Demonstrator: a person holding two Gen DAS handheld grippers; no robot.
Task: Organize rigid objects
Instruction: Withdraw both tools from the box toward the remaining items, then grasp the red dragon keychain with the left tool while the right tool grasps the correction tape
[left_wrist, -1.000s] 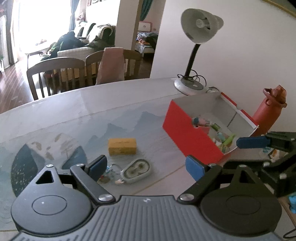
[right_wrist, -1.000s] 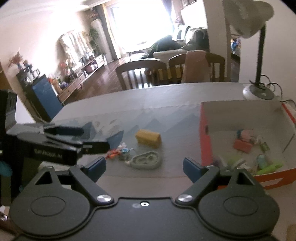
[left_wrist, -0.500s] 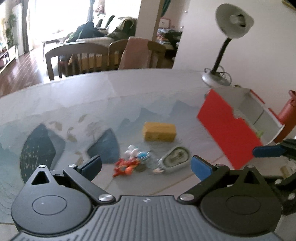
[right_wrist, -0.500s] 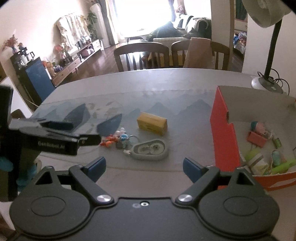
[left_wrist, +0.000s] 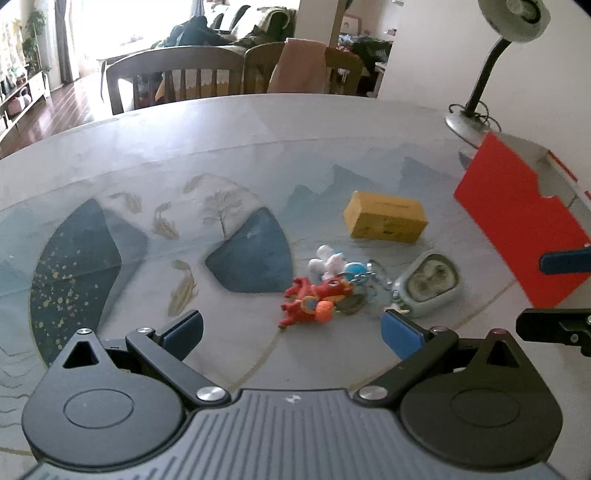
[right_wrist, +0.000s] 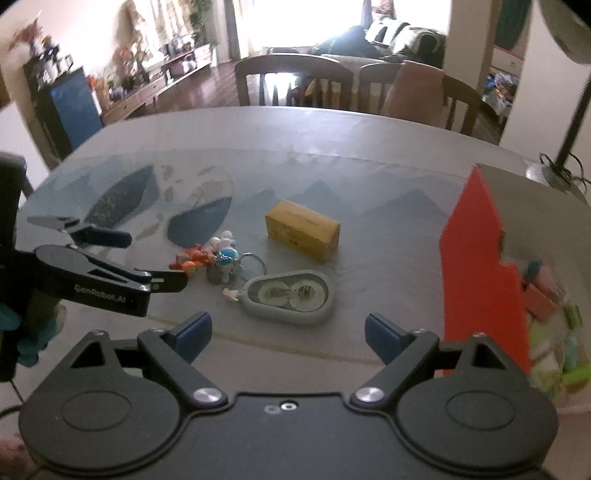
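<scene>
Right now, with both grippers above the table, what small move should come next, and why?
Probably lower the left gripper onto the keychain bundle. Its jaws have just been opening, stand wide and hold nothing, and the bundle lies loose on the table just ahead of them. The grey case, the yellow box and the bundle are all still outside the red box.

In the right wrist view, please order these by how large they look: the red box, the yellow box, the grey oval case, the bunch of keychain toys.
1. red box, though nearest the camera
2. grey oval case and yellow box: look alike, unranked
3. bunch of keychain toys
</scene>
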